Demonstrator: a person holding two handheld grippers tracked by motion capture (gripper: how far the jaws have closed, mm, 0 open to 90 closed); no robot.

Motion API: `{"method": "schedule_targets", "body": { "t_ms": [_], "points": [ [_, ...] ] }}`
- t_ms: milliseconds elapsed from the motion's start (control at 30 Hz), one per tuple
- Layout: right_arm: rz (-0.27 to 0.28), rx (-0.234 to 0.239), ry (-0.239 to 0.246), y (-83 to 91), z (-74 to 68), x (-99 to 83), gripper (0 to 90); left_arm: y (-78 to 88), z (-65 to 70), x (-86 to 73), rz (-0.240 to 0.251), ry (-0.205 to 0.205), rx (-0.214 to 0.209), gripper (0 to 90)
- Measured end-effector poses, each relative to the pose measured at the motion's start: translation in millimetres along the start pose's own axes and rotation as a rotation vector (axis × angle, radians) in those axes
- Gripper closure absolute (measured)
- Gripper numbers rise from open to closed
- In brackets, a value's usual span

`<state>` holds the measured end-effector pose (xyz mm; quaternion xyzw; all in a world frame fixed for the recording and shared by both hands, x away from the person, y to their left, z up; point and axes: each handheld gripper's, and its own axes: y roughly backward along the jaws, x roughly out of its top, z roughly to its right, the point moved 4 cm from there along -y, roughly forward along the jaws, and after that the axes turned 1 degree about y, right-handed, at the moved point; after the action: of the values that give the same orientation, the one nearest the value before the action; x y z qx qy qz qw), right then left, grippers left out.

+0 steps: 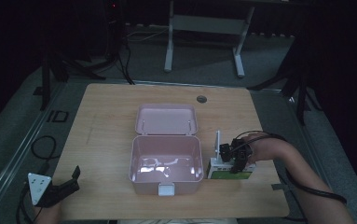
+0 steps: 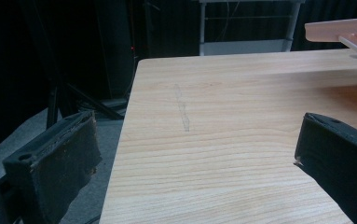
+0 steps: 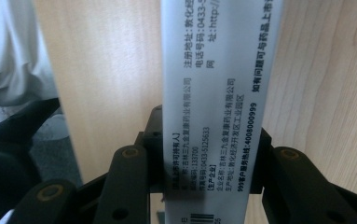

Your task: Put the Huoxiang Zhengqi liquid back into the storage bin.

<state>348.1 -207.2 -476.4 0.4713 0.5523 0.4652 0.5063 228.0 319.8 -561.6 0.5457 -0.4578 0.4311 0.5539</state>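
1. We are seeing a white and green carton (image 1: 229, 171) lying on the wooden table (image 1: 106, 112), just right of the open pink box (image 1: 165, 164). Its long axis is running left to right, parallel to the table's near edge; one end flap is standing up at the box side.
2. The right gripper (image 1: 236, 161) is coming in from the right over the carton. In the right gripper view its jaws are pinching the carton's white printed face (image 3: 218, 93) from both sides, the long axis running straight away from the camera.
3. The left gripper (image 1: 57, 189) is sitting at the near left corner, well apart from the box. Its jaws are standing spread with nothing between them, one hanging past the table's left edge.
4. The pink box's lid is lying back flat toward the far side; its tub is looking empty.
5. Open tabletop is lying left of the box and along the far edge. The carton is lying near the near right corner.
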Motion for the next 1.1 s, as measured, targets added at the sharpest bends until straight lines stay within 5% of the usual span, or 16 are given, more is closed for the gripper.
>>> {"method": "schedule_targets", "body": {
  "t_ms": [333, 1100],
  "points": [
    [0.016, -0.002, -0.01, 29.3, -16.7, -2.3, 63.3, -0.1, 0.3, 0.1, -0.001, 0.002, -0.002, 0.0],
    [0.006, -0.046, -0.039, 91.7, -29.8, -1.2, 63.3, -0.1, 0.6, 0.3, -0.002, 0.001, -0.004, 0.0]
  ]
}}
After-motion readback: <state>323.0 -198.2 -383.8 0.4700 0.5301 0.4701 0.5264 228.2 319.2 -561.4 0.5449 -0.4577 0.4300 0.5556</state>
